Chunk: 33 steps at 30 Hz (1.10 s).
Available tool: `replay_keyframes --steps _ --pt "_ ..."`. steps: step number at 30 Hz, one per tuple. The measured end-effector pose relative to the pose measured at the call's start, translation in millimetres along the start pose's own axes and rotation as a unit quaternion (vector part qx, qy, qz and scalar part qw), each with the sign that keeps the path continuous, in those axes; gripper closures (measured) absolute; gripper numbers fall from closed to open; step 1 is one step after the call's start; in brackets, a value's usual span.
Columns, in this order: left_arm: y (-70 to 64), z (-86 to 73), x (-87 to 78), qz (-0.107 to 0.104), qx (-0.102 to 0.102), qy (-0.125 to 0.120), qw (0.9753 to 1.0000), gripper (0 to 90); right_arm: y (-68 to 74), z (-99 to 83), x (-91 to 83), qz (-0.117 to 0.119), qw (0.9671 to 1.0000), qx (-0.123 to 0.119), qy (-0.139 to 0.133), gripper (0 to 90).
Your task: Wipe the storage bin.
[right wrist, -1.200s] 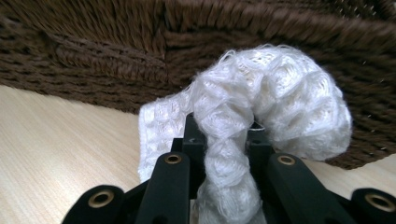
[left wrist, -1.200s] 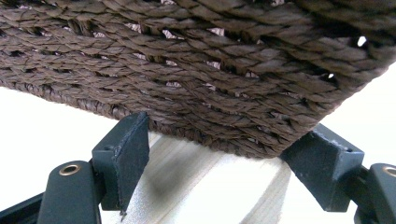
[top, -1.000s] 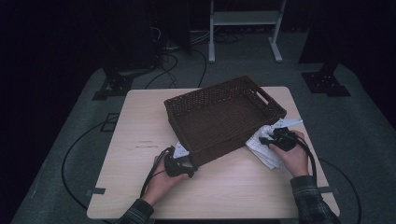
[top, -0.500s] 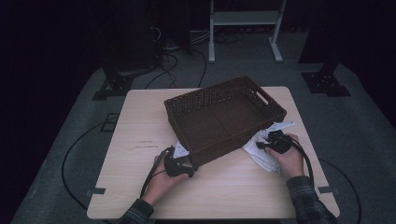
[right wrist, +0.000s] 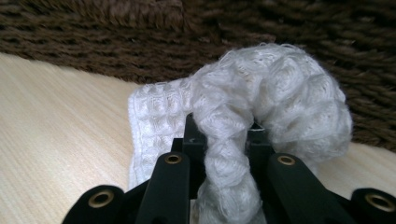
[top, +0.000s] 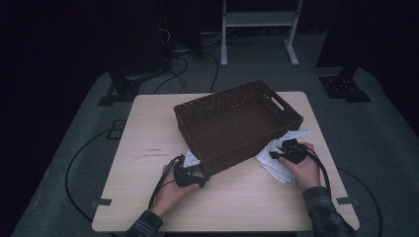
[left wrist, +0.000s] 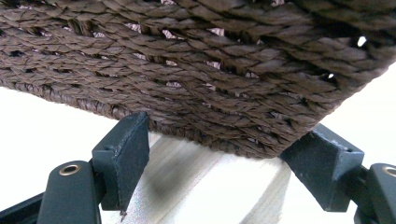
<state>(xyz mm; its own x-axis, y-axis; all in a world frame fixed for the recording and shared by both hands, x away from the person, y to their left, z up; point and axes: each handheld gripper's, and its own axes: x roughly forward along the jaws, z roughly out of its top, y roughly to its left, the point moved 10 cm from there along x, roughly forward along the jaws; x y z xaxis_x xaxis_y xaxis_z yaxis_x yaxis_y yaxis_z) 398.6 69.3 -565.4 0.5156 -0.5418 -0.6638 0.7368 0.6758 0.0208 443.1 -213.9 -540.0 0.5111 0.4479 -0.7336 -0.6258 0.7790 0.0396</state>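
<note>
High view: dark brown woven rectangular basket (top: 237, 123) standing empty on the pale wooden counter (top: 148, 128), turned at an angle to its edges. Left claw (top: 193, 174) held at the basket's near corner, just beside its wall. Right claw (top: 281, 151) down on a white waffle-weave cloth (top: 276, 165) lying crumpled on the counter against the basket's right near side, partly under the hand (top: 304, 165). A black cable (top: 160, 180) trailing from the left claw back toward the counter's near edge.

Left gripper view: jaws of the left claw (left wrist: 224, 168) spread wide, gripping nothing, one on either side of the basket's lower woven corner (left wrist: 210, 70), with bare counter wood (left wrist: 196, 186) between them. Whether the jaws touch the weave: cannot tell.

Right gripper view: right claw (right wrist: 223, 140) closed tight on a bunched fold of the white cloth (right wrist: 271, 102), which bulges up and over the jaw tips. Basket wall (right wrist: 93, 42) close behind the cloth.
</note>
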Motion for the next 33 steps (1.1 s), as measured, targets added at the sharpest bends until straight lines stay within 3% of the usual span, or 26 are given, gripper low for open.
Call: replay_keyframes --steps 22,33 --pt "0.0 -0.1 -0.1 0.0 0.0 0.0 1.0 23.6 15.3 28.8 -35.2 -0.006 0.9982 -0.025 -0.054 76.0" --pt "-0.2 -0.2 -0.1 -0.001 -0.001 0.001 1.0 23.6 29.3 45.9 -56.3 0.001 0.9951 -0.042 -0.089 76.1"
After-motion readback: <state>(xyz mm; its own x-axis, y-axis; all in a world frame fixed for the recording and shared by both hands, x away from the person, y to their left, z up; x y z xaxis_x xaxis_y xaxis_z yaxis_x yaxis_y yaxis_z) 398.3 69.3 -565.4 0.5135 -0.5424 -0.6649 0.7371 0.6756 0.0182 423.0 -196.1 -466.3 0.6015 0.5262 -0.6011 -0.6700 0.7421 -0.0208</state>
